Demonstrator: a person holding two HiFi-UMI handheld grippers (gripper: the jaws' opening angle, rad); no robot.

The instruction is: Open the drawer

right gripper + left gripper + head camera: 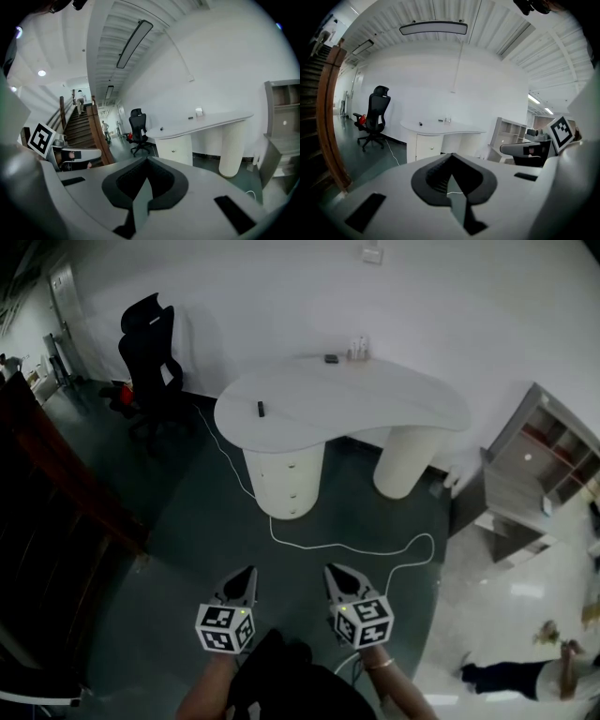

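Note:
The drawers (287, 476) form a round white pedestal with small knobs under the left end of a curved white desk (375, 404); they look closed. The pedestal also shows far off in the left gripper view (423, 145) and the right gripper view (175, 150). My left gripper (246, 574) and right gripper (331, 571) hang side by side over the dark floor, well short of the desk and pointing toward it. Both are shut with nothing between their jaws, as the left gripper (451, 156) and the right gripper (146, 162) show in their own views.
A white cable (347, 545) snakes across the floor between me and the desk. A black office chair (150, 357) stands at the left, a wooden stair rail (66, 474) nearer left, a grey shelf unit (534, 474) at the right. Small items (261, 409) lie on the desk.

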